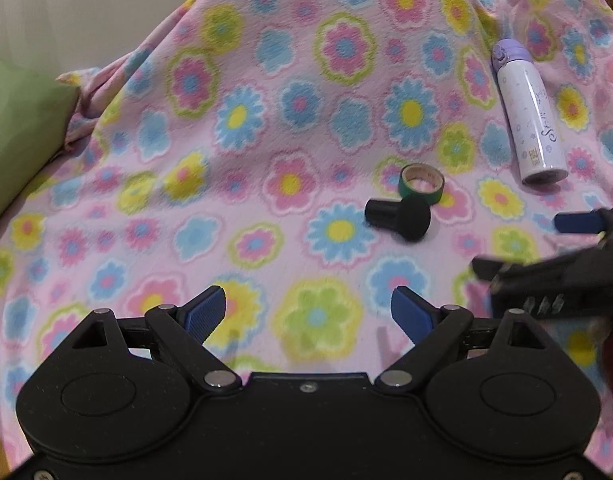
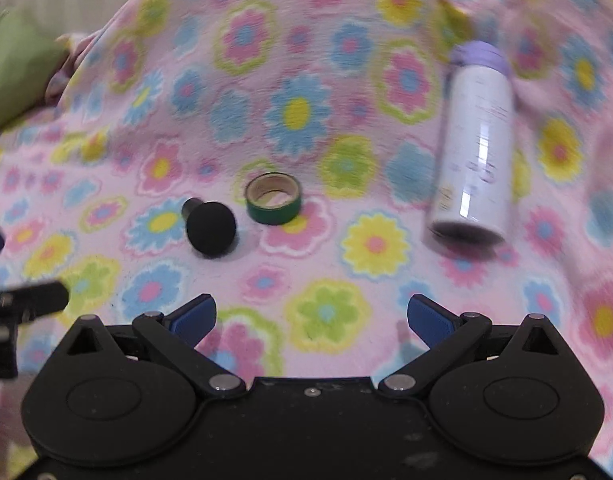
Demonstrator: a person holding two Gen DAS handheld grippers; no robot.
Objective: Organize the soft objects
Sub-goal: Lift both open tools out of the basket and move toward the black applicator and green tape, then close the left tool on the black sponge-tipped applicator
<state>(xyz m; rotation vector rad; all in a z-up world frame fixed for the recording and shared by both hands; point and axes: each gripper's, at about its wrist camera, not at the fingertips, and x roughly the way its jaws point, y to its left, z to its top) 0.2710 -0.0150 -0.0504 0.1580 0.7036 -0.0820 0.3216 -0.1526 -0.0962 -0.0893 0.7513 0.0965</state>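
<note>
Fingers [image 1: 208, 312] of both grippers spread wide, empty, above the floral blanket [image 1: 298, 80].

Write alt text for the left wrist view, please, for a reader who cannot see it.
The open left gripper hovers over a pink flowered blanket, holding nothing. On the blanket lie a green tape roll, touching a black knob, and farther right a white bottle with a purple cap. The right gripper enters from the right edge, and a green cushion sits at the left.
</note>
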